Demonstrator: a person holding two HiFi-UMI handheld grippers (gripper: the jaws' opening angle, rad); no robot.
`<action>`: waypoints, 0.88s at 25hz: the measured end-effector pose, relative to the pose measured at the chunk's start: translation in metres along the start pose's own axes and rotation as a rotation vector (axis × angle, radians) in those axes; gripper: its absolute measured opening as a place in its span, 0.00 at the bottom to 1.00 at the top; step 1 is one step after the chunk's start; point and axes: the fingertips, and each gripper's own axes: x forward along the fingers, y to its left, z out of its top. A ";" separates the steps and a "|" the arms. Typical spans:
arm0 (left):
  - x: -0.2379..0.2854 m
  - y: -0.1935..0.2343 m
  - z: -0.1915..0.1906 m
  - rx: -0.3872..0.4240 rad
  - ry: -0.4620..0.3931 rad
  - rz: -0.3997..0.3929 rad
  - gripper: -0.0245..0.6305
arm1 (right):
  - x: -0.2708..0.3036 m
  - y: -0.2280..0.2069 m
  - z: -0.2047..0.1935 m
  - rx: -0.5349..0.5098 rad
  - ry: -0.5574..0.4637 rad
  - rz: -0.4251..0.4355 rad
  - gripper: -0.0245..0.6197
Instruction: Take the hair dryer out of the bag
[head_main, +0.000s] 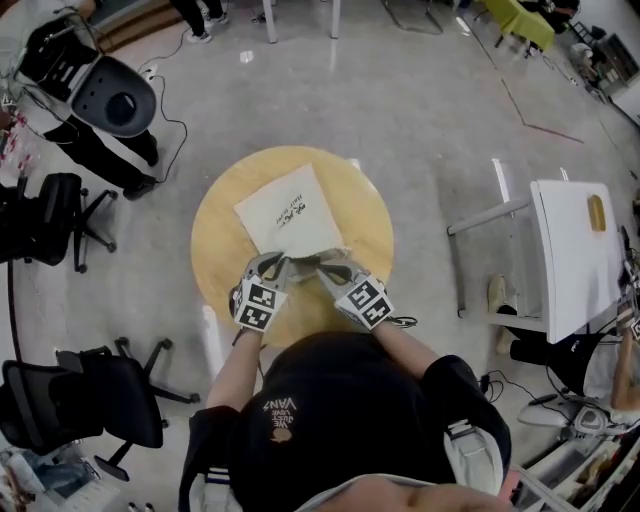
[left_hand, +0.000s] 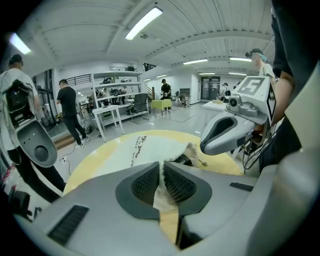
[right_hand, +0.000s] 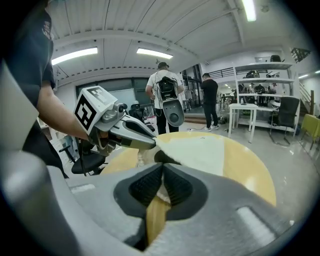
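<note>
A white cloth bag (head_main: 290, 215) with dark print lies flat on the round wooden table (head_main: 370, 230), its mouth towards me. My left gripper (head_main: 285, 265) is shut on the bag's near hem, and the cloth shows pinched between its pads (left_hand: 161, 182). My right gripper (head_main: 322, 265) is shut on the same hem a little to the right, with cloth between its pads (right_hand: 163, 187). Between the two grips the mouth gapes slightly. A dark shape, likely the hair dryer (left_hand: 184, 160), shows inside it; it also appears as the hair dryer (right_hand: 162, 157) in the right gripper view. Most of it is hidden.
Black office chairs (head_main: 60, 215) stand to the left of the table, and another chair (head_main: 100, 400) is near my left side. A white desk (head_main: 575, 250) stands to the right. A grey machine (head_main: 110, 95) sits at the far left. People stand in the background.
</note>
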 end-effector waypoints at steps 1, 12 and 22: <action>-0.001 0.001 0.001 -0.007 0.002 0.001 0.09 | 0.003 0.000 0.000 -0.004 0.011 -0.002 0.11; -0.004 0.010 0.021 -0.066 -0.010 0.011 0.09 | 0.031 0.009 -0.008 -0.143 0.132 0.055 0.31; -0.006 0.014 0.023 -0.098 -0.011 0.019 0.09 | 0.054 -0.001 0.003 -0.329 0.207 0.053 0.33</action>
